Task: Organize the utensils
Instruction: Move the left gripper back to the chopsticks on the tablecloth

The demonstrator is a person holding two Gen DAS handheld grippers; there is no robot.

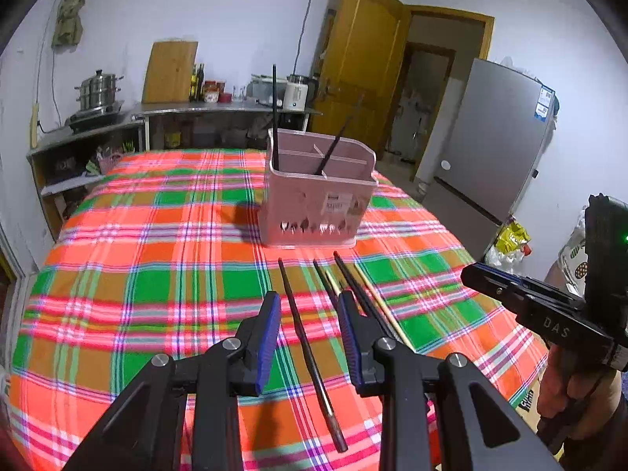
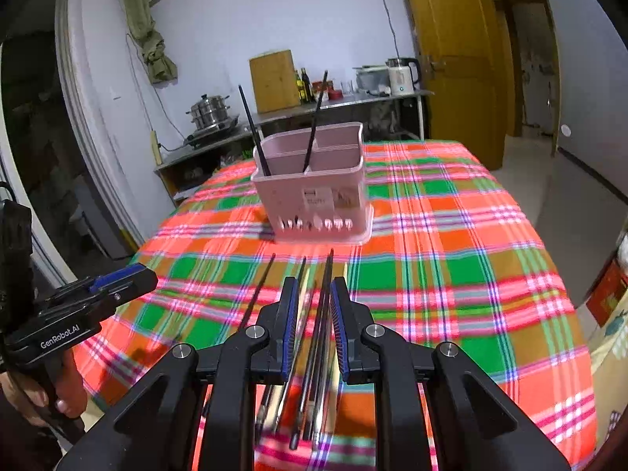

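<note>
A pink utensil holder stands on the plaid tablecloth, with two black chopsticks upright in it. Several chopsticks lie loose in front of it. My left gripper is open, its jaws either side of a single dark chopstick lying on the cloth. My right gripper is open above a bunch of dark and pale chopsticks, jaws straddling them. The holder also shows in the right wrist view. The right gripper also shows in the left wrist view, and the left in the right wrist view.
The table edge drops off at right. Behind are a steel counter with pots, bottles and a kettle, a wooden door, and a grey fridge.
</note>
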